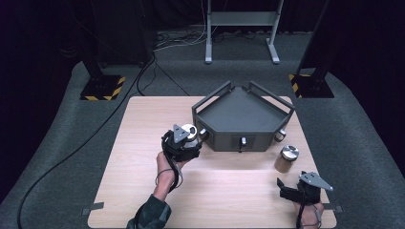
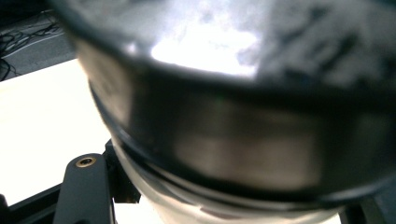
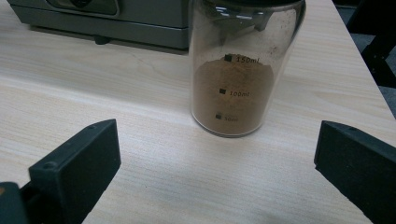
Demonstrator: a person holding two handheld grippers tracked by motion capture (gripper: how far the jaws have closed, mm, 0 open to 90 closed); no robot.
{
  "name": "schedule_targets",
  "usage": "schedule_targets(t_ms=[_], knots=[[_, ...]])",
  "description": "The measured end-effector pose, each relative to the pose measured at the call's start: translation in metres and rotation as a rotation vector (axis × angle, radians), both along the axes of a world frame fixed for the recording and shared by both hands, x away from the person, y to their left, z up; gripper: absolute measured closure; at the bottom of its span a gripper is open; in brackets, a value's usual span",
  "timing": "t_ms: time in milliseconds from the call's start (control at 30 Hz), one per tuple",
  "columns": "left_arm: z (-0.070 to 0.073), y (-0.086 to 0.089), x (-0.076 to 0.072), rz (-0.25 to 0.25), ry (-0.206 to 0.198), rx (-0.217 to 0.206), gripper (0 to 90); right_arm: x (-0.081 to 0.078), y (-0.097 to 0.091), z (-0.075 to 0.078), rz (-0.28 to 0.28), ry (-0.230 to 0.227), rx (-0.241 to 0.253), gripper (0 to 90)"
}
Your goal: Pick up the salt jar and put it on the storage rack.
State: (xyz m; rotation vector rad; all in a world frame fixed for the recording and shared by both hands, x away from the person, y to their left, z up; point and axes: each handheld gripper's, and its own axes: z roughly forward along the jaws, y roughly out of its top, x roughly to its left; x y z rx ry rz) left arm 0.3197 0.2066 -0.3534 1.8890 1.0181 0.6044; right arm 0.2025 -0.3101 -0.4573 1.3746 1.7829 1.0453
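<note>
My left gripper (image 1: 187, 138) is clamped on a jar (image 1: 190, 134) with a shiny lid, mid-frame, just left of the grey tray (image 1: 242, 116). My right gripper (image 1: 292, 187) is wide apart and holds nothing. A second jar (image 3: 241, 70) with brown powder stands before it.

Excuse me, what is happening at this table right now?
A person works with two grippers. The left gripper is shut on a steel-lidded jar, held beside the grey tray. The right gripper is open, its jaws apart before a second jar of brown powder standing on the table.
</note>
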Motion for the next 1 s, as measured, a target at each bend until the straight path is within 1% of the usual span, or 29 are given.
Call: schedule_targets(t_ms=[267,467,600,833,1000], knots=[[0.005,-0.004,0.004,-0.008,-0.007,0.001,31.5,0.001,-0.001,0.0,0.004,0.003,0.0,0.0],[0.013,-0.007,0.009,-0.013,-0.016,0.008,31.5,0.0,-0.002,0.0,0.001,-0.001,0.013,0.0],[0.019,-0.008,0.011,-0.016,-0.022,0.008,31.6,0.001,-0.001,0.0,0.002,0.003,0.004,0.0],[0.027,-0.012,0.018,-0.021,-0.025,0.035,31.6,0.0,-0.001,0.0,0.003,0.0,0.006,0.0],[0.029,-0.011,0.023,-0.016,-0.022,0.023,31.6,0.0,-0.001,0.0,0.003,0.002,0.004,0.0]])
